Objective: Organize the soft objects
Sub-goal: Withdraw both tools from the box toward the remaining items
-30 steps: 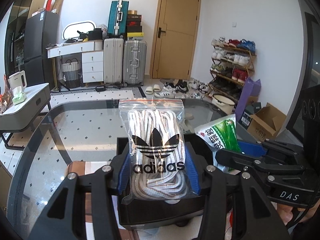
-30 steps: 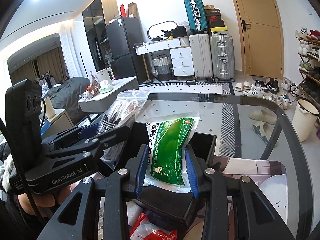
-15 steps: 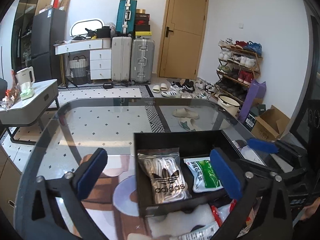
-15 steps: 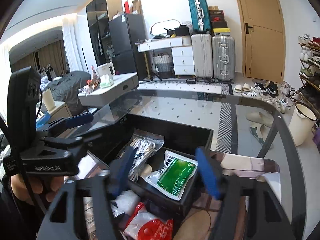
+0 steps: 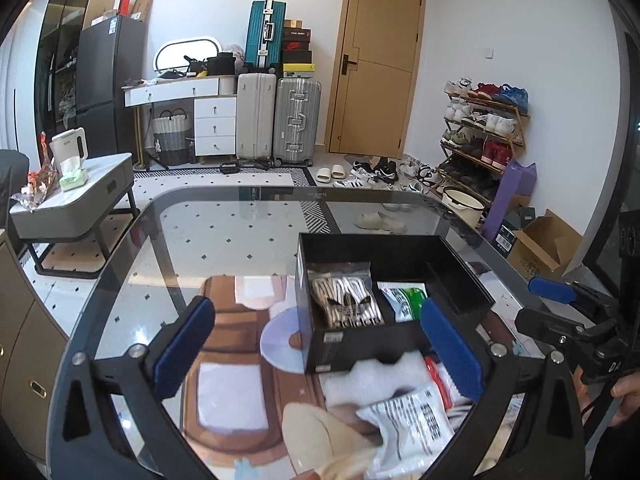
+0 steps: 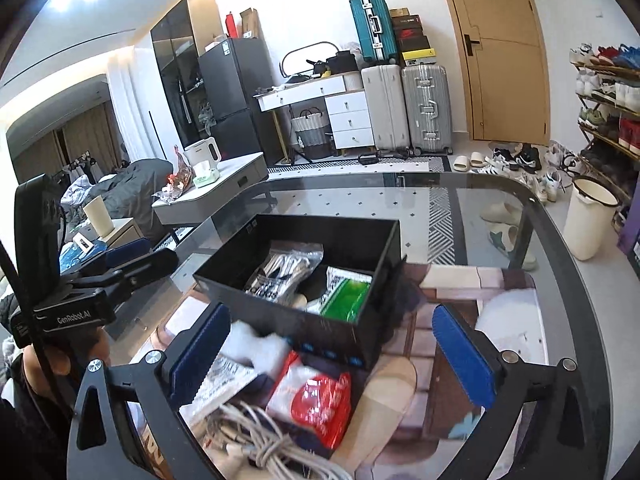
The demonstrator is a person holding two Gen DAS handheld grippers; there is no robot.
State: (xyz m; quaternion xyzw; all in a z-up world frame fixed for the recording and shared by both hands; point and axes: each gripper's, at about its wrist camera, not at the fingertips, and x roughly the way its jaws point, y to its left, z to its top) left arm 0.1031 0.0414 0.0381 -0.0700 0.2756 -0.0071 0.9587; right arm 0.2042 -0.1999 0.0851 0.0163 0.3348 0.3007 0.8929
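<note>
A black divided box stands on the glass table. A clear Adidas bag of shoelaces lies in its left compartment, and a green and white packet beside it. My left gripper is open, wide and empty, drawn back from the box. My right gripper has its jaws opening, with nothing pressed between its pads. From the right wrist, the box holds the laces bag and the green packet. Loose soft items lie before the box: a white packet, a red packet, a cord bundle.
The glass table has a rounded dark rim. A beige insole and white padding lie at the near edge. Beyond it stand a grey side table, suitcases, a shoe rack and a cream bucket.
Both grippers let go of their bags, which now lie in the black box. Both jaws spread wide and both hands drew back from the box.
</note>
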